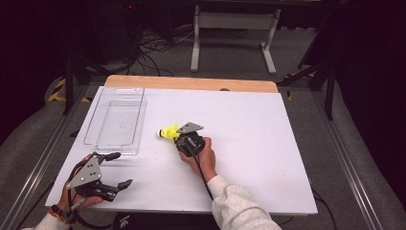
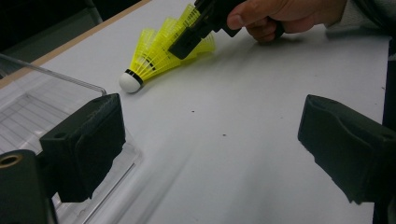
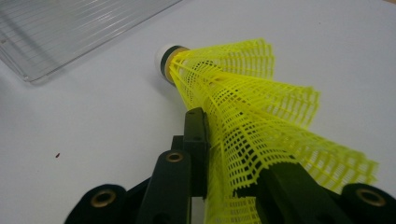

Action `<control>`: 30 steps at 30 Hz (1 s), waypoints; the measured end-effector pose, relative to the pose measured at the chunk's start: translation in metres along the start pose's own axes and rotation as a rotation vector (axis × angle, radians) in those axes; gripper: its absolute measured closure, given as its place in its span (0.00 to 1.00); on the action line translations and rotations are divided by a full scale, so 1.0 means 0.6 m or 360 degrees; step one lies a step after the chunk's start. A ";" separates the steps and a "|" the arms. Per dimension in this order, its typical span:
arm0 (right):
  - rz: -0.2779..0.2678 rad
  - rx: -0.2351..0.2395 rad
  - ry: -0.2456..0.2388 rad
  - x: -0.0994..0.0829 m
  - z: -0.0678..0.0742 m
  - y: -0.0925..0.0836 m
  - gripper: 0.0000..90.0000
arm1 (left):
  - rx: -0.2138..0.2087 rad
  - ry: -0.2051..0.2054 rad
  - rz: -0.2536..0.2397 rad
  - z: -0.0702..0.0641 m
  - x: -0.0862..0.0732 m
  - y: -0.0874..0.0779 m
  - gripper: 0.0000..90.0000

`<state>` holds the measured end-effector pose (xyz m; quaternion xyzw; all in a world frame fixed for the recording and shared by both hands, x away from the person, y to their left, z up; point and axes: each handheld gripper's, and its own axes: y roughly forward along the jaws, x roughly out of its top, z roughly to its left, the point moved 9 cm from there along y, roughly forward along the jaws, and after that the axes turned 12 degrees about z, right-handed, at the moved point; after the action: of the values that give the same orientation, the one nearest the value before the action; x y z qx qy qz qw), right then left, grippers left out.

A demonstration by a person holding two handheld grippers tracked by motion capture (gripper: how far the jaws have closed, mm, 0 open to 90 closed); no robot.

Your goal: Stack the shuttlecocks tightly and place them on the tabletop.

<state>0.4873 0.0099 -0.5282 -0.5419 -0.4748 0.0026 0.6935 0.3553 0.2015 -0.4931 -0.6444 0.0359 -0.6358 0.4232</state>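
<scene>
A yellow plastic shuttlecock [image 1: 168, 132] with a white cork tip lies on its side on the white table top [image 1: 249, 124], tip pointing left toward the tray. My right gripper [image 1: 179, 137] is shut on its mesh skirt. In the right gripper view the two black jaws pinch the yellow skirt [image 3: 243, 93] from both sides at my right gripper [image 3: 233, 149]. The left gripper view shows the shuttlecock [image 2: 152, 56] with that right gripper [image 2: 191, 39] on it. My left gripper [image 1: 120, 169] rests at the table's near left, jaws wide open and holding nothing [image 2: 210, 140].
A clear plastic tray [image 1: 117, 120] with nothing in it lies at the far left of the table, and its near corner [image 2: 56, 77] sits just beside my left jaw. A wooden strip edges the table's far side. Cables and a stand's legs lie on the floor beyond.
</scene>
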 end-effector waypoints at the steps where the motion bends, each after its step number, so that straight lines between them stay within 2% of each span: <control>1: -0.0005 -0.0006 -0.0005 0.000 0.000 0.000 0.89 | -0.0001 -0.0002 -0.0004 0.000 0.000 0.000 0.09; 14: -0.0052 -0.0004 -0.0021 0.007 -0.001 -0.013 0.89 | 0.0011 -0.0027 -0.0013 0.008 0.000 0.001 0.09; 18: -0.0080 0.0006 -0.0010 0.010 -0.008 -0.019 0.89 | 0.0015 -0.0032 -0.0013 0.010 -0.002 -0.001 0.09; 30: -0.0063 0.0021 -0.0027 0.005 -0.021 -0.030 0.90 | 0.0053 -0.0037 0.0000 0.005 -0.011 -0.011 0.09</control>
<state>0.4884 -0.0054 -0.5122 -0.5277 -0.4913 -0.0035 0.6929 0.3535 0.2110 -0.4938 -0.6447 0.0203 -0.6288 0.4343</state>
